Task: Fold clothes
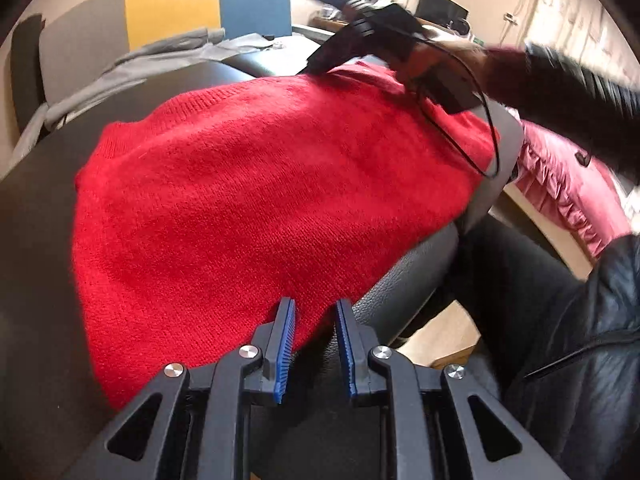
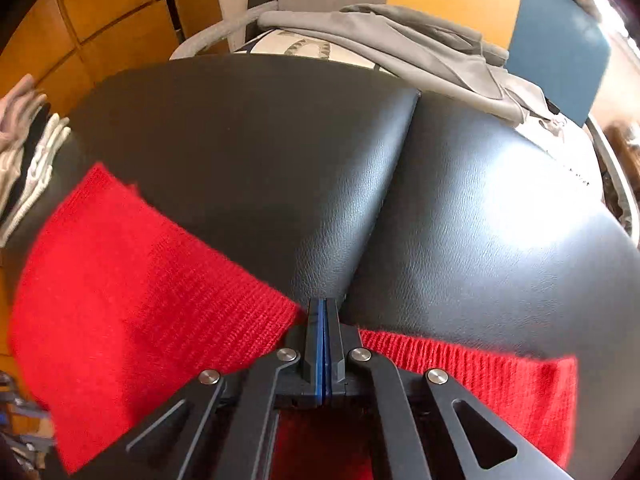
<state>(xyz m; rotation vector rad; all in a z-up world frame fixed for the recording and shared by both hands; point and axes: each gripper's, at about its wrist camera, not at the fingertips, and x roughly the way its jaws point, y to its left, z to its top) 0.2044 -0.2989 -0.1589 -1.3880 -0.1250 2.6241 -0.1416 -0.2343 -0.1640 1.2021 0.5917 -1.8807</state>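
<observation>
A red knit sweater (image 1: 256, 200) lies spread over a black leather cushion (image 1: 404, 280). In the left wrist view my left gripper (image 1: 316, 312) stands open at the sweater's near edge, and the fabric reaches up to the gap between its blue pads. My right gripper (image 2: 322, 312) is shut, with the ribbed red hem (image 2: 224, 304) running out from both sides of its closed pads. The left wrist view shows that same right gripper (image 1: 318, 65), blurred and held by a dark-sleeved arm (image 1: 560, 92), at the sweater's far edge.
A grey garment (image 2: 400, 44) lies at the back of the black cushion (image 2: 480, 208), against a grey, yellow and blue backrest (image 1: 172, 12). White and grey clothes (image 2: 28, 152) hang at the left. A pink ruffled fabric (image 1: 568, 196) and a black leather jacket (image 1: 592, 340) are at the right.
</observation>
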